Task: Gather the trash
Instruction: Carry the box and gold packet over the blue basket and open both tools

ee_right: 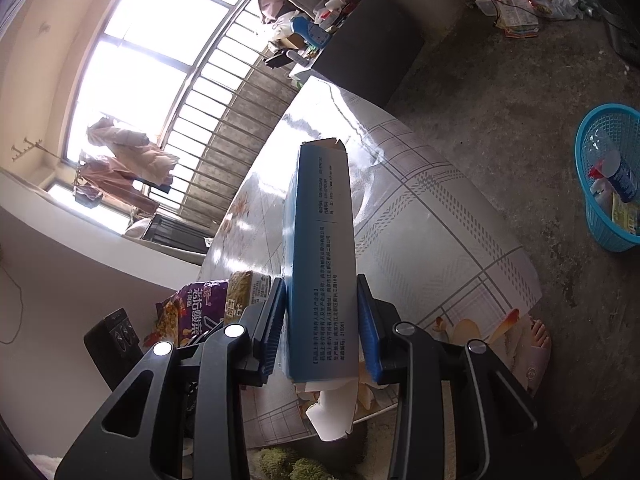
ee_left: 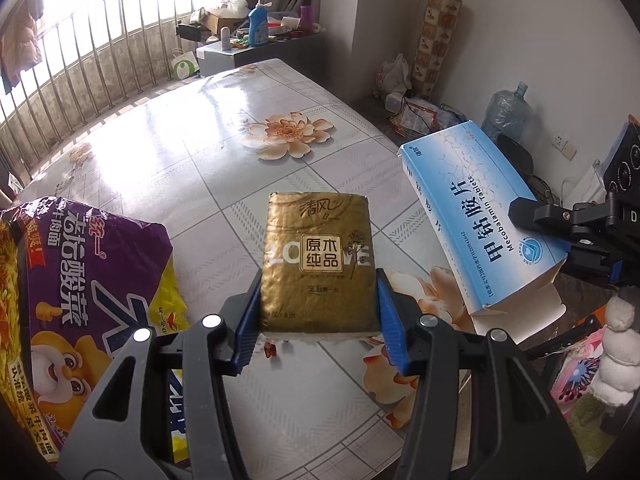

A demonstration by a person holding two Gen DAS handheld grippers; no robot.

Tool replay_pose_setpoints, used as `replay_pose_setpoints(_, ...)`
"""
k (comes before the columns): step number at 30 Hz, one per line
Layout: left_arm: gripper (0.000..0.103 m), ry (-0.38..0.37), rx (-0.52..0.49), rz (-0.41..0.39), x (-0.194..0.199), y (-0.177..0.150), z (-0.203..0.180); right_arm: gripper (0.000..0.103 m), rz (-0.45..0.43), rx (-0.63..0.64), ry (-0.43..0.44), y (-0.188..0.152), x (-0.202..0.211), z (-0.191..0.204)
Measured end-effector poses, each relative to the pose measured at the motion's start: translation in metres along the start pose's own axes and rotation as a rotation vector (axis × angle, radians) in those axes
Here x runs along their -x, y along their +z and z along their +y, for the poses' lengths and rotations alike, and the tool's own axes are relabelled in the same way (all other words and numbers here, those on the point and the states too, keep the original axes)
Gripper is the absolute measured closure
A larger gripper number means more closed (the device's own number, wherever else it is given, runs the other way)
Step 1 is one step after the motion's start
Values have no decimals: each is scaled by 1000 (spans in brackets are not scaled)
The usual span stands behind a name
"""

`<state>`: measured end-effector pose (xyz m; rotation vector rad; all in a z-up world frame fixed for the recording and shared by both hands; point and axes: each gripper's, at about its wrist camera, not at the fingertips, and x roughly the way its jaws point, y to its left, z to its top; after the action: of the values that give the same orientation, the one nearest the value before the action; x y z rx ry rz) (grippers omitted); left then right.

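My left gripper is shut on a gold tissue pack and holds it above the table. My right gripper is shut on a blue and white medicine box, lifted over the table's edge with its torn flap hanging down. The same box shows at the right of the left wrist view, with the right gripper clamped on it. A purple instant noodle bag lies on the table at the left; it also shows in the right wrist view.
A blue plastic basket with a bottle and wrappers stands on the floor to the right of the table. A railing and window lie beyond the table's far side. Clutter and a water jug sit on the floor by the wall.
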<state>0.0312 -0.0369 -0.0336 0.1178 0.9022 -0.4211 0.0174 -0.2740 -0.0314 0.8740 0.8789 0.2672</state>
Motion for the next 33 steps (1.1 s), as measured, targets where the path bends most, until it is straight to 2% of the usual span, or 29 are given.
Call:
replay_pose_setpoints(11,54,24,-26,-29,8,4,-5,69,-10,16,11,-3,8,4)
replay_pose_setpoints(33,54,39,-41,-38,9,3,-10,71,-12,22,27,-3,12,8)
